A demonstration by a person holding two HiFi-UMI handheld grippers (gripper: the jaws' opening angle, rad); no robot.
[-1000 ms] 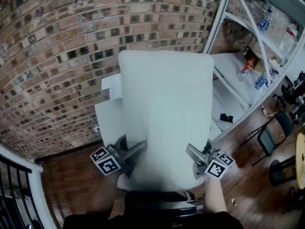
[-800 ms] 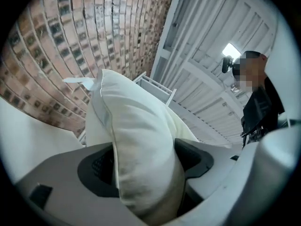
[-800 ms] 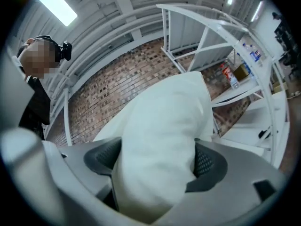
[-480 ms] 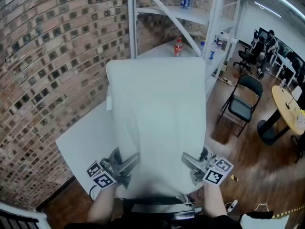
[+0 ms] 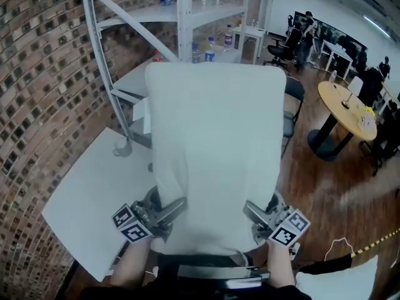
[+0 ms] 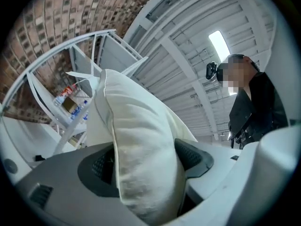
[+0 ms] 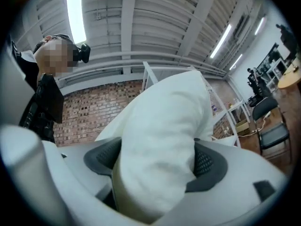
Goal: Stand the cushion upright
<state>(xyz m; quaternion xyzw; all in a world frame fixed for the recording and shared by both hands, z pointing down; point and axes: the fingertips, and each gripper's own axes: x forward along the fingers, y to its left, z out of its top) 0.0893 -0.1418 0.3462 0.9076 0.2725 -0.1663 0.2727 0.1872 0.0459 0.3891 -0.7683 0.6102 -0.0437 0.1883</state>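
A large white cushion (image 5: 215, 155) is held up in the air in front of me, filling the middle of the head view. My left gripper (image 5: 170, 209) is shut on its lower left edge and my right gripper (image 5: 256, 212) is shut on its lower right edge. In the left gripper view the cushion (image 6: 141, 164) is squeezed between the two dark pads (image 6: 193, 157). The right gripper view shows the cushion (image 7: 160, 159) bulging between that gripper's pads (image 7: 207, 166) in the same way. The cushion hides whatever is straight ahead.
A white table (image 5: 94, 199) lies at the lower left by the brick wall (image 5: 37, 99). White metal shelving (image 5: 181, 24) with bottles stands behind. To the right are a round table (image 5: 347, 108), black chairs (image 5: 294, 92) and wooden floor (image 5: 337, 199).
The view has swung round: the brick wall slid to the left, the shelving crossed to the upper left, and the room with the round table came in. Both grippers kept their hold on the cushion.
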